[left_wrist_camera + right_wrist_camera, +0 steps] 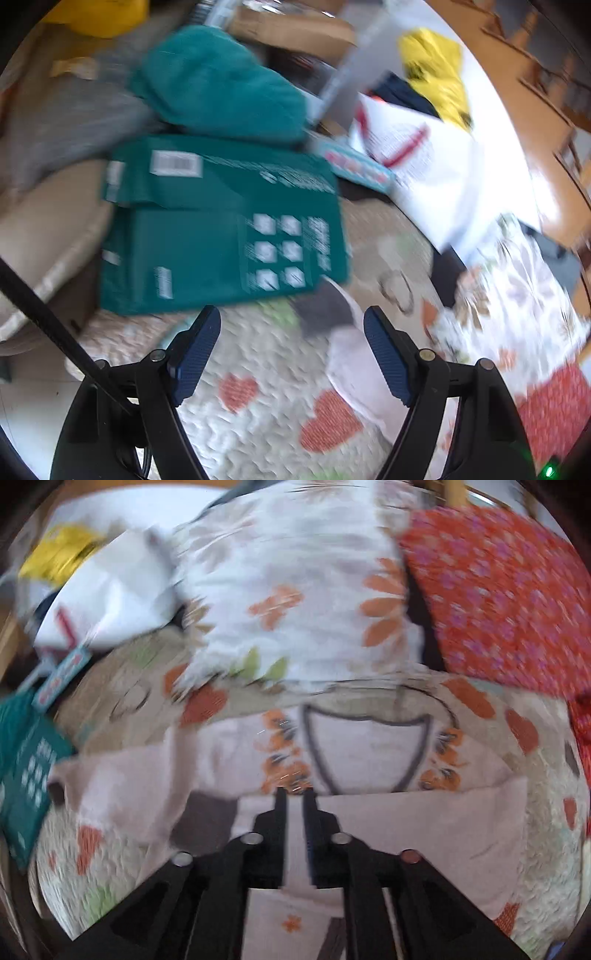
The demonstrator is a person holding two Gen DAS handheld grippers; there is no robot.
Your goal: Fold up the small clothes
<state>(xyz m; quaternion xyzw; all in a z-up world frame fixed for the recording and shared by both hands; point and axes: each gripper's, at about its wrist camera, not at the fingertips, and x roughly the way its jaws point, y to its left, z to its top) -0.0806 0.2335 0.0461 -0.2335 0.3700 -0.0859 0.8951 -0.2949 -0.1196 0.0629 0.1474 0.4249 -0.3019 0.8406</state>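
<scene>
A pale pink top (369,753) with a grey-trimmed neckline and orange flowers lies spread on the heart-patterned quilt (546,834); its lower part looks folded over. My right gripper (295,794) hovers above the top just below the neckline. Its jaws stand a narrow gap apart and nothing is pinched between them. In the left wrist view a sleeve of the pink top (351,365) with a grey cuff lies near the right finger of my left gripper (291,332). That gripper is wide open and empty over the quilt (266,398). Both views are motion-blurred.
A green printed box (221,221) sits on the quilt ahead of the left gripper, with a teal cloth (218,81) behind it. A white floral cloth (295,590), a red patterned cloth (498,598) and a white bag (110,598) lie beyond the top.
</scene>
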